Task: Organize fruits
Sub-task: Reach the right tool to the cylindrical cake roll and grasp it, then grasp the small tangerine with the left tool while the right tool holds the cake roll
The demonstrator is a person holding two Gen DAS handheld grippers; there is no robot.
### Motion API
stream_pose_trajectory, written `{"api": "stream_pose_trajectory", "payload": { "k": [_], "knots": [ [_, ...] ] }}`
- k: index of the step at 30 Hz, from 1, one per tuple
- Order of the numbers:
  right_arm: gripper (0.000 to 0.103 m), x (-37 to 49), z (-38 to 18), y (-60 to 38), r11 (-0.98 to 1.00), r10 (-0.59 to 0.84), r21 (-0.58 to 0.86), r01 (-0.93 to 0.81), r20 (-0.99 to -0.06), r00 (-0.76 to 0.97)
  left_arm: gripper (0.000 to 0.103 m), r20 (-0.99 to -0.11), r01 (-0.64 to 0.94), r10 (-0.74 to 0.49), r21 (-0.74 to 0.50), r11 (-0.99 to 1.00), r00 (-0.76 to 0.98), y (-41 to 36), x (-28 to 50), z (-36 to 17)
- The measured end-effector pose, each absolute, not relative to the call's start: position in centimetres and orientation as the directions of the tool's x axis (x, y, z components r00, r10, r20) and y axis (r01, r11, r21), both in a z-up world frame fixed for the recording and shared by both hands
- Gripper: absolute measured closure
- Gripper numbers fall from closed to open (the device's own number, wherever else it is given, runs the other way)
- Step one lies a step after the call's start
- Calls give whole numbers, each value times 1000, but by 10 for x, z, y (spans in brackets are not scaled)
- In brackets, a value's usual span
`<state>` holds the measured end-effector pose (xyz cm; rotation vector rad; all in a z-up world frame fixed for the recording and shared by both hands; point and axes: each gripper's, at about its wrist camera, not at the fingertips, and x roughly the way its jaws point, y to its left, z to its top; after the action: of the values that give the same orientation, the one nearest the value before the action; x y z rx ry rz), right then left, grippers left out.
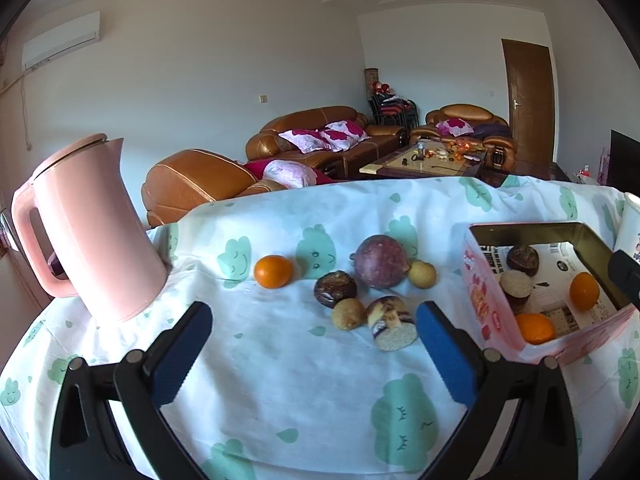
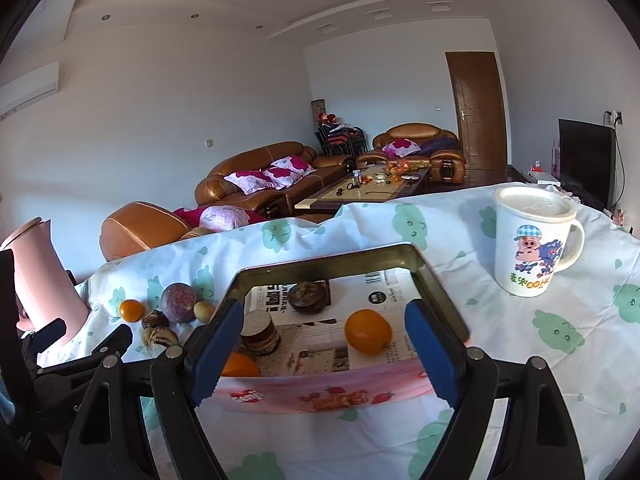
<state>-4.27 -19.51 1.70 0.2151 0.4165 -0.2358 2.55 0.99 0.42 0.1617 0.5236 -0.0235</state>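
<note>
Loose fruits lie on the cloth-covered table: an orange, a purple passion fruit, a dark brown fruit, two small yellow fruits and a split purple-and-white fruit. My left gripper is open and empty, just in front of them. A pink box holds two oranges and two dark fruits. My right gripper is open and empty at the box's near wall.
A pink kettle stands at the table's left. A white lidded mug with a cartoon pig stands right of the box. Brown sofas and a coffee table lie beyond the far table edge.
</note>
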Motion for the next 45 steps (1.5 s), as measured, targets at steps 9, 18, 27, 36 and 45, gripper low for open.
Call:
{"api": "stream_pose_trajectory", "payload": {
  "k": [9, 18, 27, 36, 45],
  "knots": [
    [19, -25, 16, -129, 986, -96, 85, 146, -431, 897, 0, -548, -75, 133, 128, 989, 825, 87, 52, -3],
    [19, 19, 4, -64, 1000, -13, 15, 25, -537, 843, 0, -575, -201, 248, 146, 969, 780, 135, 72, -8],
    [35, 77, -21, -37, 999, -22, -45, -13, -693, 721, 0, -600, -200, 244, 139, 970, 762, 141, 77, -12],
    [54, 101, -40, -35, 997, -33, -67, -32, -779, 626, 0, -619, -193, 244, 149, 970, 747, 142, 84, -18],
    [68, 51, -14, -57, 995, 102, 75, -71, -613, 783, 0, -629, -144, 202, 143, 979, 751, 137, 86, -20]
  ]
}}
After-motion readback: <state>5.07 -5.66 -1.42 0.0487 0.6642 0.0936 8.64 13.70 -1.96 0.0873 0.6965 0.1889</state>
